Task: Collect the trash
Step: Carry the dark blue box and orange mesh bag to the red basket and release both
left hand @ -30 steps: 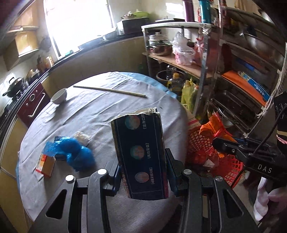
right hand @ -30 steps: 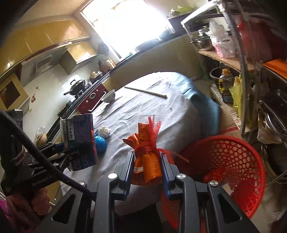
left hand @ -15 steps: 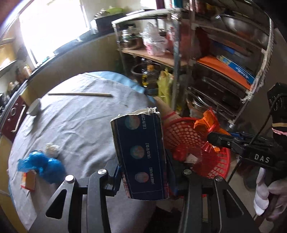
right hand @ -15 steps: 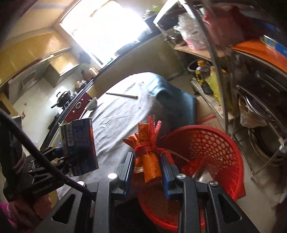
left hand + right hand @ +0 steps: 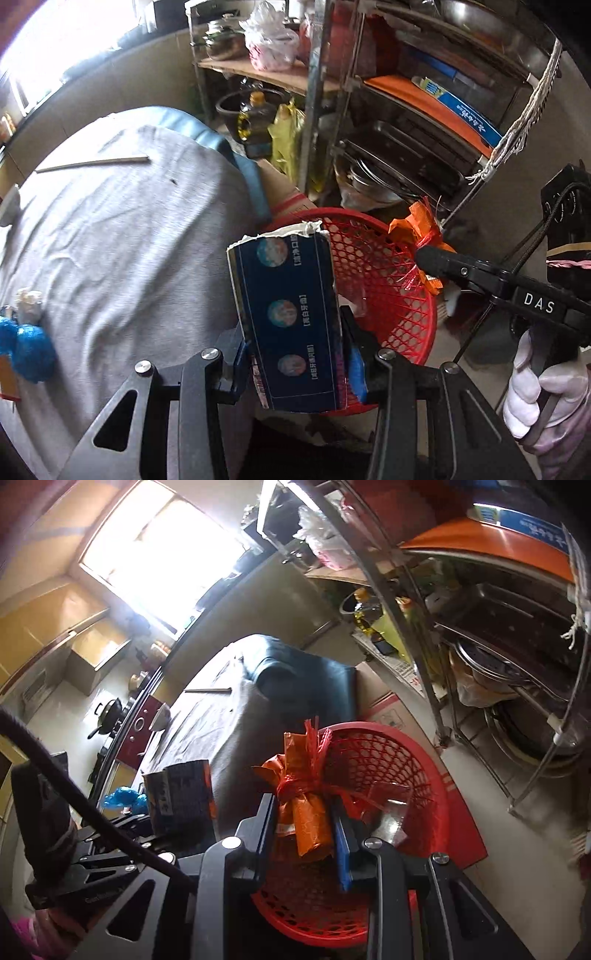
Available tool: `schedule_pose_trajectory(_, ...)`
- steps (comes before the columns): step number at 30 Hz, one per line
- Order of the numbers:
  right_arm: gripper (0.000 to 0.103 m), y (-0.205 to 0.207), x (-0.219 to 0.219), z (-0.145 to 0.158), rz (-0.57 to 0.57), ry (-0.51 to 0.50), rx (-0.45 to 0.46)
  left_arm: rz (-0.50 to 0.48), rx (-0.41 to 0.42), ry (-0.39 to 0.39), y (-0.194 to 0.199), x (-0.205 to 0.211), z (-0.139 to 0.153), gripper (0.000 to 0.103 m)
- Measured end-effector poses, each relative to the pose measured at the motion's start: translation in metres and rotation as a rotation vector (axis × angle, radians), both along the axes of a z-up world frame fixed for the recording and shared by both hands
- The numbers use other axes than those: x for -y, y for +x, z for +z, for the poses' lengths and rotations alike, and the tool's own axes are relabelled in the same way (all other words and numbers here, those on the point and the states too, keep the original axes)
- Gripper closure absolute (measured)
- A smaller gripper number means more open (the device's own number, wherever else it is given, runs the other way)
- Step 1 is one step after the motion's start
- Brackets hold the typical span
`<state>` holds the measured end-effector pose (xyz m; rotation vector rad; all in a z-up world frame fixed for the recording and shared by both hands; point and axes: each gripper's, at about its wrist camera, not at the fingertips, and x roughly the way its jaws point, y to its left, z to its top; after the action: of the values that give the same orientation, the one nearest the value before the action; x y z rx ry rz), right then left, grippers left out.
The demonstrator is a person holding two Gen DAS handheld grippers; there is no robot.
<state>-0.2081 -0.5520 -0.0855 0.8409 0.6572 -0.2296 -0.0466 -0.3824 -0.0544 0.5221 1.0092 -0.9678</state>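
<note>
My left gripper (image 5: 295,365) is shut on a dark blue torn carton (image 5: 288,317) and holds it upright over the near rim of the red mesh basket (image 5: 384,273). My right gripper (image 5: 304,823) is shut on an orange wrapper tied in red netting (image 5: 303,812) and holds it above the same basket (image 5: 399,768). The wrapper also shows in the left wrist view (image 5: 421,229), with the right gripper (image 5: 424,258) beside it. The carton shows in the right wrist view (image 5: 181,794). Some red scraps lie inside the basket.
The round table with grey cloth (image 5: 122,236) carries a blue plastic bag (image 5: 26,343), a white crumpled wad (image 5: 29,299), an orange packet (image 5: 7,376) and chopsticks (image 5: 92,162). A metal rack (image 5: 406,122) with pans and bottles stands behind the basket. A cardboard box (image 5: 384,709) sits beside it.
Both grippers have swung right, from over the table to over the red basket, each holding its item. The table trash has slid to the left edge of the left wrist view.
</note>
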Motion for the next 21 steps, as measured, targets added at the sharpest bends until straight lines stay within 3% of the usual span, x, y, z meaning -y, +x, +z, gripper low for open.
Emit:
schedule_pose_trajectory(7,0.072,-0.005,0.008,-0.008,-0.029,0.029,-0.014,-0.045,-0.042,0.013,-0.006,0.018,-0.01,0.057)
schedule_pose_trajectory(11,0.07,-0.003,0.011,-0.013,-0.033,0.061,-0.034,-0.056,-0.058,0.018,-0.007,0.021,-0.014,0.044)
schedule_pose_trajectory(13,0.066,-0.002,0.014,-0.016,-0.047,0.075,-0.058,-0.05,-0.05,0.019,-0.006,0.02,-0.014,0.04)
schedule_pose_trajectory(21,0.066,0.002,0.011,-0.005,-0.045,0.057,-0.046,-0.022,0.027,-0.006,0.003,-0.014,0.002,0.04)
